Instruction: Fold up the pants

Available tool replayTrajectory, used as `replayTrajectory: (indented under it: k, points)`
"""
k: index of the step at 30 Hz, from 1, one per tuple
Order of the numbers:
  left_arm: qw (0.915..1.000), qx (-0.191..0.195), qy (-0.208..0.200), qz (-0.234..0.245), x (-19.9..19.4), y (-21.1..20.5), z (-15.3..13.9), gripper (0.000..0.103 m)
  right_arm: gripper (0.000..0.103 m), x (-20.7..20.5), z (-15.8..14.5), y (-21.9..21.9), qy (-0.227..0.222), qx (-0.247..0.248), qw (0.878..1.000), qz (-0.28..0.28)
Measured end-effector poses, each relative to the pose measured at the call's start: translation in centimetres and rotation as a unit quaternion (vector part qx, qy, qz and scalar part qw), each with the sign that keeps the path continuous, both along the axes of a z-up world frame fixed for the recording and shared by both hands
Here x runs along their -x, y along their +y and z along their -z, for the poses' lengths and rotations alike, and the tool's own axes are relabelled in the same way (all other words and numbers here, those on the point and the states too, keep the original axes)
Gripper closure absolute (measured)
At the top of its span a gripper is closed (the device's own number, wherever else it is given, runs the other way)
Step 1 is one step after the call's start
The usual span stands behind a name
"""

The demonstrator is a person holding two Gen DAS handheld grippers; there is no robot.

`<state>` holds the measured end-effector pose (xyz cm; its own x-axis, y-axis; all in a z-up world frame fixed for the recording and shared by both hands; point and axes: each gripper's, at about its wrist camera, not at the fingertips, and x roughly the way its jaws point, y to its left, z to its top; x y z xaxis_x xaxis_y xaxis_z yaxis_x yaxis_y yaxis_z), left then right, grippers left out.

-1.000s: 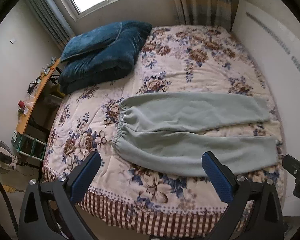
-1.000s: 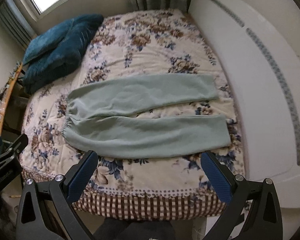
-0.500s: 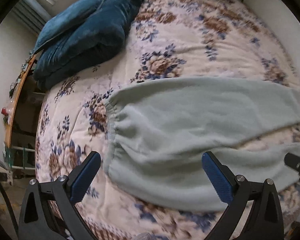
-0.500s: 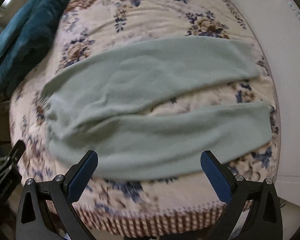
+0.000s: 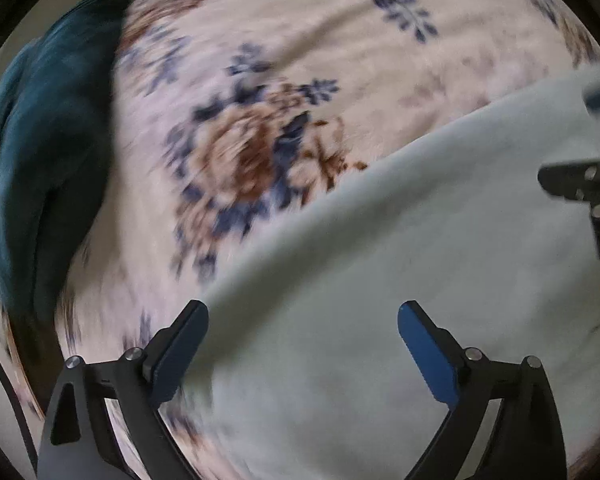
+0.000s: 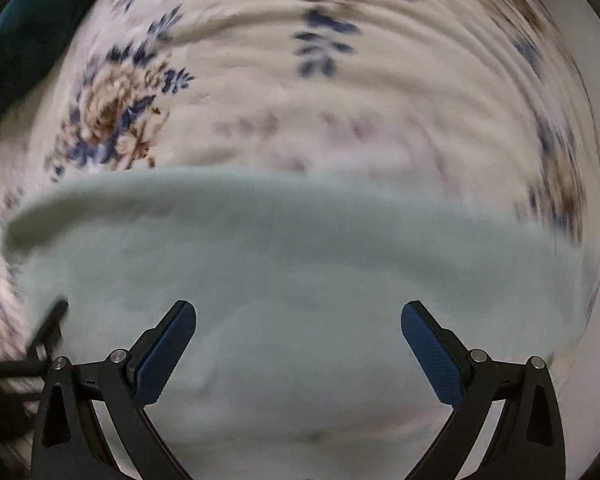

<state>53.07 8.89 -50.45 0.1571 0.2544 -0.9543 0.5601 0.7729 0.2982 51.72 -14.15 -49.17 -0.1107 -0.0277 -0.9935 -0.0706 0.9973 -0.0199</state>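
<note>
The pale green pants [image 5: 400, 264] lie flat on the floral bedspread [image 5: 260, 80]. My left gripper [image 5: 302, 332] is open and hovers low over the pants near their far edge, empty. My right gripper [image 6: 298, 332] is open and empty, low over the pants [image 6: 300, 264], whose far edge runs across the middle of the right wrist view. The right gripper's tip shows at the right of the left wrist view [image 5: 580, 188]; the left gripper's tip shows at the lower left of the right wrist view [image 6: 48, 332]. Both views are blurred by motion.
A dark teal folded blanket [image 5: 48, 152] lies on the bed to the left, and shows at the top left of the right wrist view [image 6: 16, 48]. The floral bedspread [image 6: 300, 100] stretches beyond the pants.
Both grippers have come down and forward from above the bed's foot to just over the pants. The pants now fill the lower half of each view. Jaws stay open.
</note>
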Motion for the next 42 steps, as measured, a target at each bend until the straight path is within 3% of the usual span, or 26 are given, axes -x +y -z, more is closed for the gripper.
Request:
replayTrajectory:
  k: [6,11,13,16,18,20,21,24,27,30,32,34,35,39,42]
  points:
    - [0.9972,0.016,0.061,0.04,-3.3,-0.8,3.5,0.006,0.0,-5.8,5.1,2.0,0.007,0.027,0.987,-0.158]
    - [0.9899,0.035,0.121,0.064,-5.5,-1.3,5.1,0.008,0.0,-8.1,8.1,2.6,0.057,-0.013,0.968,-0.245]
    - [0.9866,0.052,0.142,0.06,-6.1,-1.4,5.4,0.014,0.0,-8.4,9.1,2.7,0.079,-0.021,0.959,-0.27]
    - [0.9817,0.078,0.167,0.048,-6.4,-1.8,6.0,0.034,0.001,-9.0,10.2,2.7,0.101,-0.03,0.953,-0.285]
    - [0.9785,0.097,0.176,0.044,-6.6,-2.2,6.3,0.057,0.003,-9.2,10.6,2.8,0.107,-0.04,0.949,-0.294]
    - [0.9767,0.117,0.177,0.033,-5.9,-2.3,6.2,0.072,0.015,-9.1,10.6,2.6,0.107,-0.056,0.948,-0.295]
    - [0.9768,0.124,0.172,0.031,-5.4,-2.1,6.0,0.08,0.029,-9.2,10.2,2.5,0.101,-0.071,0.948,-0.293]
    - [0.9787,0.135,0.154,0.006,-3.4,-1.1,5.0,0.091,0.067,-8.8,8.4,2.0,0.075,-0.087,0.948,-0.297]
    - [0.9786,0.162,0.126,-0.006,-1.1,-0.7,3.0,0.094,0.082,-7.3,6.3,0.9,0.041,-0.084,0.952,-0.29]
    - [0.9744,0.202,0.095,-0.029,2.5,0.2,0.1,0.094,0.085,-5.1,3.7,-1.1,0.008,-0.103,0.968,-0.231]
    - [0.9685,0.23,0.079,-0.052,5.8,1.1,-1.7,0.094,0.086,-2.3,1.6,-1.6,-0.019,-0.108,0.967,-0.231]
    - [0.9571,0.264,0.088,-0.082,10.0,1.9,-3.0,0.094,0.087,1.2,0.0,-2.4,-0.036,-0.123,0.969,-0.21]
    - [0.9542,0.271,0.087,-0.09,11.7,2.3,-3.3,0.094,0.087,1.9,-0.6,-2.5,-0.037,-0.132,0.971,-0.195]
    - [0.9466,0.283,0.08,-0.131,20.4,2.9,-4.5,0.094,0.087,12.3,-1.3,0.0,-0.019,-0.181,0.976,-0.122]
    - [0.9456,0.274,0.07,-0.16,22.4,3.2,-2.4,0.093,0.087,19.0,-0.3,0.1,0.008,-0.199,0.976,-0.089]
